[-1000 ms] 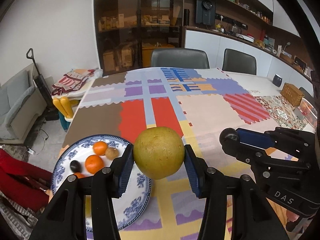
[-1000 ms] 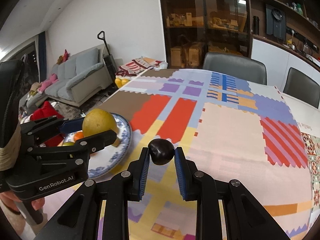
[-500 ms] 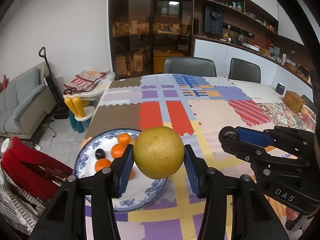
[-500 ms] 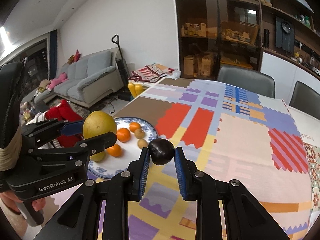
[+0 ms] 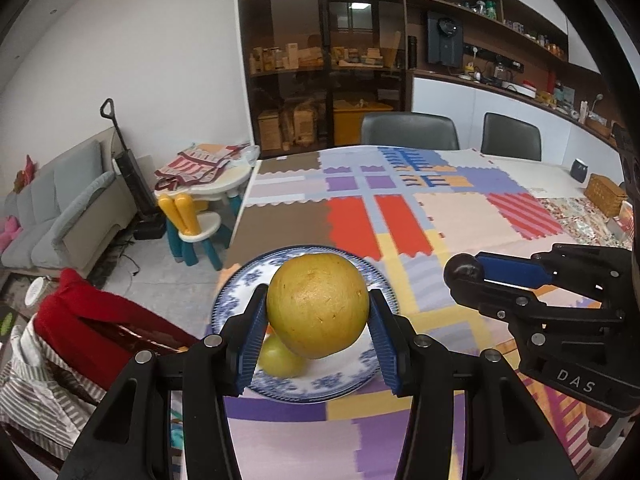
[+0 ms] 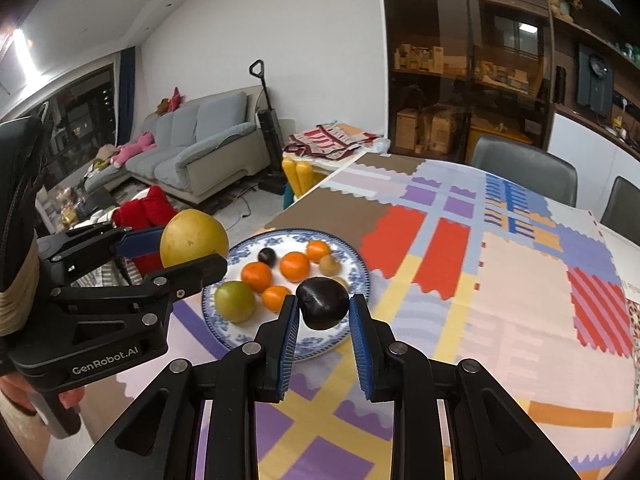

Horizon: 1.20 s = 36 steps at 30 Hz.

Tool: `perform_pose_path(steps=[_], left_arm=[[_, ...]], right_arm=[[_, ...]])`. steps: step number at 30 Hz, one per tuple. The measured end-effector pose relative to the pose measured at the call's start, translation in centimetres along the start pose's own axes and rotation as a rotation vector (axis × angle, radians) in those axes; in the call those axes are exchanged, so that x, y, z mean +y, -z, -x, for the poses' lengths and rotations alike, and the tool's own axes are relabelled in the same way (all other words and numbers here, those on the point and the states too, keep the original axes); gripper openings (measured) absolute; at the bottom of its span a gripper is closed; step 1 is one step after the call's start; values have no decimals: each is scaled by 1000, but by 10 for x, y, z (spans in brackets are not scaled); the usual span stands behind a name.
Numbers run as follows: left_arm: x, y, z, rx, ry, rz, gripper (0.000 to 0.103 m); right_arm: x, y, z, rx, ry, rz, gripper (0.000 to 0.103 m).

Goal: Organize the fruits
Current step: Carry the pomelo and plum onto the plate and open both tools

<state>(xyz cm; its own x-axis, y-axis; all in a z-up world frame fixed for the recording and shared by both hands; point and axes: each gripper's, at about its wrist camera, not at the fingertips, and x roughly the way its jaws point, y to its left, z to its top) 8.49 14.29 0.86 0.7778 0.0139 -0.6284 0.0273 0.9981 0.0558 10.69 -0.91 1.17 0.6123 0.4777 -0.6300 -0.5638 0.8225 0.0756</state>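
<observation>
My left gripper (image 5: 318,332) is shut on a large yellow pear (image 5: 317,305) and holds it in the air over the blue-and-white plate (image 5: 348,386). My right gripper (image 6: 324,322) is shut on a dark plum (image 6: 323,302) above the plate's near right rim (image 6: 360,264). On the plate lie several oranges (image 6: 295,266), a green apple (image 6: 234,301), a small dark plum (image 6: 267,256) and a small brown fruit (image 6: 329,265). In the left wrist view the pear hides most of these; only the green apple (image 5: 280,356) shows beneath it.
The plate sits near the left edge of a table covered with a patchwork cloth (image 6: 520,280). A wicker basket (image 5: 606,194) stands at the far right. Two grey chairs (image 5: 408,132) line the far side. A child's table and chair (image 5: 196,224) and red cloth (image 5: 96,320) lie beyond the left edge.
Both grippers have travelled left across the table with their fruits, and the plate has come from the left side of each view to directly beneath them.
</observation>
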Motion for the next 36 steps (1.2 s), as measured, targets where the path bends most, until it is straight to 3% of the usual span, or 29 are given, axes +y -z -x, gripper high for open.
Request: perform_pose_path(steps=[16,26,36], left_arm=[[54,22,-41,99,-72,-38,49],[63,32,-70,142,-32,-24,49],[26,3,-98,135,109,-69,49]], right_arm=[[33,-2,-73,150,7,47,27],[35,3,-100,199,48,70,27],[6,7,-92,185,107,8,27]])
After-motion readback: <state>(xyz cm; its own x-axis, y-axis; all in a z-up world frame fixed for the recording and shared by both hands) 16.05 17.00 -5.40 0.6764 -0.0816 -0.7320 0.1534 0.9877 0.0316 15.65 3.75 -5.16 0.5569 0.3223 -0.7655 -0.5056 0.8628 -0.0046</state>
